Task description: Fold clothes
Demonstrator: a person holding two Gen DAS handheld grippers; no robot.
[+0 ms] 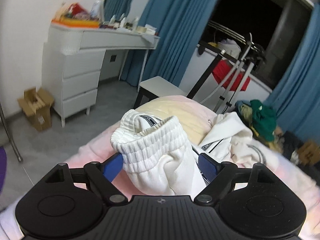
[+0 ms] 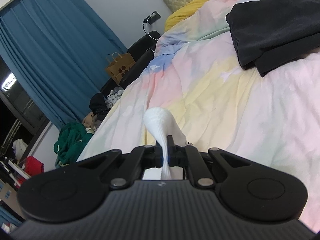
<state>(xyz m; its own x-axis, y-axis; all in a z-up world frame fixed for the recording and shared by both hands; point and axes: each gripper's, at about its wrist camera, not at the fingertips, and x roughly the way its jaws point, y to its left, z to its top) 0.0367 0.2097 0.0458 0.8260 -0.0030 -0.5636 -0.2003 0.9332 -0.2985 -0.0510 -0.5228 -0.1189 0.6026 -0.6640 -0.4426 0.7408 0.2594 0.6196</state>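
Observation:
A white garment with a ribbed elastic waistband [image 1: 156, 140] stands bunched up on the pastel bed cover [image 1: 96, 152]. My left gripper [image 1: 160, 157] is open wide around it. Its blue pads [image 1: 113, 166] flank the fabric without squeezing it. More of the white cloth with dark striped trim [image 1: 226, 138] trails off to the right. In the right wrist view my right gripper [image 2: 165, 146] is shut on a fold of white ribbed fabric [image 2: 158, 120], which rises in a hump in front of the fingers above the bed cover [image 2: 220, 100].
A folded black garment [image 2: 276, 30] lies farther up the bed near a yellow pillow [image 2: 200, 2]. Beside the bed are a green clothes heap [image 1: 262, 118], a drying rack [image 1: 236, 64], a small white table [image 1: 160, 88], a white dresser [image 1: 78, 84] and a cardboard box [image 1: 38, 110].

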